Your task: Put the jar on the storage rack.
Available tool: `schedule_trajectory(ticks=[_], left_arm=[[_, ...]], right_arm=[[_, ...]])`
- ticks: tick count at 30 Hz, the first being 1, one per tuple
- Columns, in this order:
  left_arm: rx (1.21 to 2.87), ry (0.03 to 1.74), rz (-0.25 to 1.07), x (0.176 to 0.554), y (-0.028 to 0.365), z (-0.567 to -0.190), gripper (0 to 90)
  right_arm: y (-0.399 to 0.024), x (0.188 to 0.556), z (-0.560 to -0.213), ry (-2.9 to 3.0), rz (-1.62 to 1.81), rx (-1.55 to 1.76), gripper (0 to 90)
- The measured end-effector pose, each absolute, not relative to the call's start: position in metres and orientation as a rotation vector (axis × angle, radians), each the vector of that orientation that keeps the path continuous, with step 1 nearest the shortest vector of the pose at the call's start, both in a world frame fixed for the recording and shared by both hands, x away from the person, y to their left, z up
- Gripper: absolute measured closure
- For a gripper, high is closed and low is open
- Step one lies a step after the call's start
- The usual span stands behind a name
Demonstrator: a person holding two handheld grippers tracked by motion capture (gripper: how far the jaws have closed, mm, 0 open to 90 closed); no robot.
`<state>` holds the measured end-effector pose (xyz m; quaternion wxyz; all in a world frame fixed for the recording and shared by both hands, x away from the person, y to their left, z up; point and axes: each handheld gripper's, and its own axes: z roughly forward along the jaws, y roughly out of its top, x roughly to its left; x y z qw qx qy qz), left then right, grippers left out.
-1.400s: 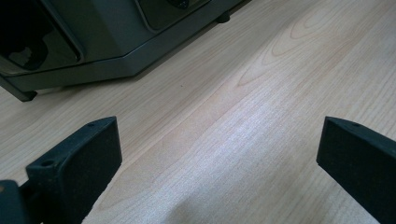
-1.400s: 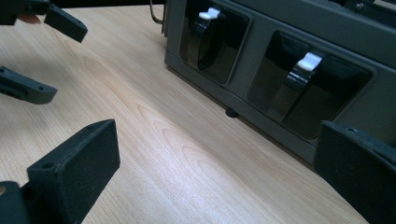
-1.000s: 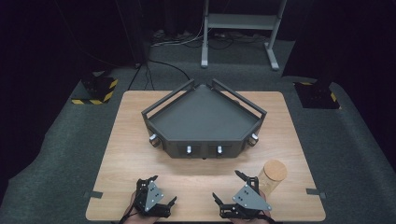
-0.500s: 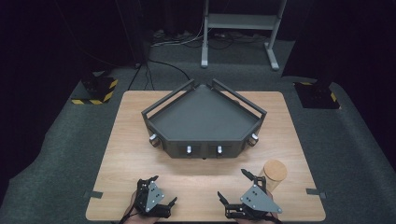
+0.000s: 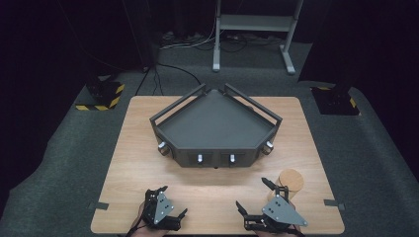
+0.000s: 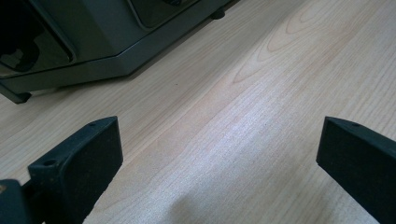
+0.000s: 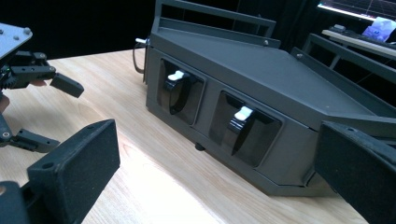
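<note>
A: Where do the two tools sit right now?

B: Both are low at the near edge of the pale wooden table (image 5: pixel 138 148). The left tool (image 5: pixel 170 200) is at the near left, its jaws spread wide with only bare wood grain between them in the left gripper view. It grips nothing.

A: And the right tool?

B: The right tool (image 5: pixel 253 193) is at the near right, jaws also wide apart and empty. One jaw tip lies just beside the round tan wooden cylinder (image 5: pixel 291 180), which stands upright on the table near its right edge; from above I cannot tell whether they touch.

A: What is ahead of them?

B: A dark grey, five-sided metal box with raised rails (image 5: pixel 215 126) sits in the middle of the table, well apart from the left tool. In the right gripper view its front face (image 7: pixel 243 135) carries two recessed black switches with white tips, one (image 7: pixel 176 91) to the left of the other (image 7: pixel 240 128). That view also shows the left tool (image 7: pixel 58 109) off at the left, jaws parted.
</note>
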<state>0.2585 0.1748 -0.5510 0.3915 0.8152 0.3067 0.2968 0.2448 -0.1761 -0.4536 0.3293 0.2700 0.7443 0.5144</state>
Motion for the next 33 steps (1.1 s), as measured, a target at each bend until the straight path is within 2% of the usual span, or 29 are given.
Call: schedule_trajectory(ticks=[33], left_arm=[[2.078, 0.779, 0.739, 0.26, 0.175, -0.551, 0.8]], right_arm=[[-0.235, 0.248, -0.433, 1.789, 1.331, 0.826, 0.2]])
